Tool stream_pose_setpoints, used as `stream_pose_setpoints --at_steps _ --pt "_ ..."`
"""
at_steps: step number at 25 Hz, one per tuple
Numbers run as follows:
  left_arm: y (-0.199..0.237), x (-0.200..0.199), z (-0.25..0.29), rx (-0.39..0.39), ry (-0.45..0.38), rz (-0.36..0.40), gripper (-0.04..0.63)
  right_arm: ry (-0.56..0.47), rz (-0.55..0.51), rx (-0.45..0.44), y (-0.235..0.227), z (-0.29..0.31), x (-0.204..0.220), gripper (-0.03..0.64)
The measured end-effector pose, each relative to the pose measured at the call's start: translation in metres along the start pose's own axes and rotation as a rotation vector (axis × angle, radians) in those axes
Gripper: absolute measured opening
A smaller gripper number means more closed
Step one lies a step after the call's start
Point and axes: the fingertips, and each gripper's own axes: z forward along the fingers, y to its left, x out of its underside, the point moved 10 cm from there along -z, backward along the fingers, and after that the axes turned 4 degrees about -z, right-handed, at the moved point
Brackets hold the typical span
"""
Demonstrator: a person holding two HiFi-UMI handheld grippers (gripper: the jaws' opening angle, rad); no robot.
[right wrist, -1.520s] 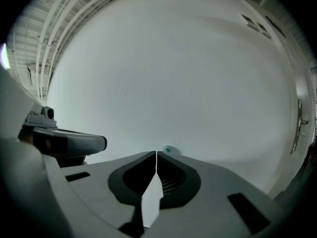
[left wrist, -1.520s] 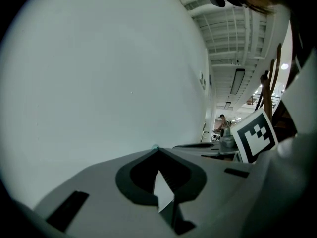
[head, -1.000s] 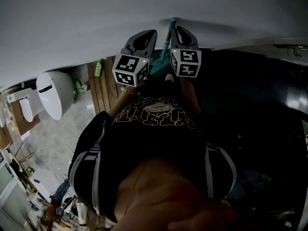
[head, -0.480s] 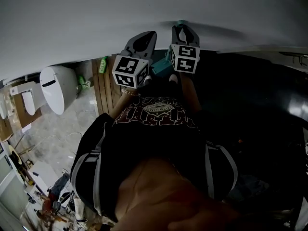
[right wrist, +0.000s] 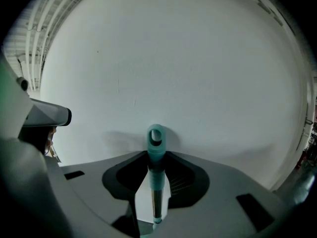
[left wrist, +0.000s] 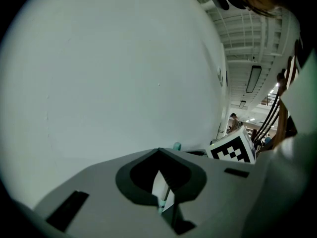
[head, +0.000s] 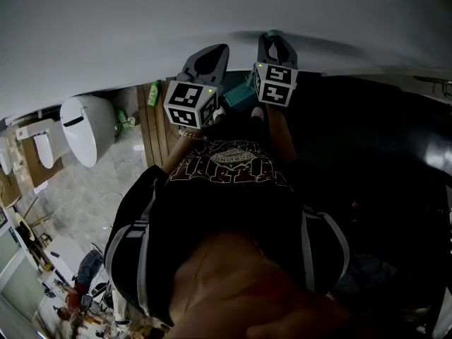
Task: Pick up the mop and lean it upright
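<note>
At wall (head: 141, 27) — mop handle (right wrist: 156, 158) btwn closing R gripper (head: 275, 46) jaws | L gripper (head: 210, 58) open

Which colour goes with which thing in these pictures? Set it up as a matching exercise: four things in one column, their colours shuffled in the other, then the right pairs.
Things:
1. mop handle, top end
2. toilet
3. bottle
4. shirt

Colours:
A. green
B. black
C. teal
D. white

Pairs: 1-C; 2-D; 3-A; 4-B
</note>
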Motion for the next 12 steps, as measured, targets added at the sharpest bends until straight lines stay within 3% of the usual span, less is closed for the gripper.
stream_pose_setpoints --at_steps 12 --pt "-0.011 0.003 0.000 0.028 0.004 -0.005 0.038 0.003 -0.034 -0.062 0.010 -0.030 0.006 0.118"
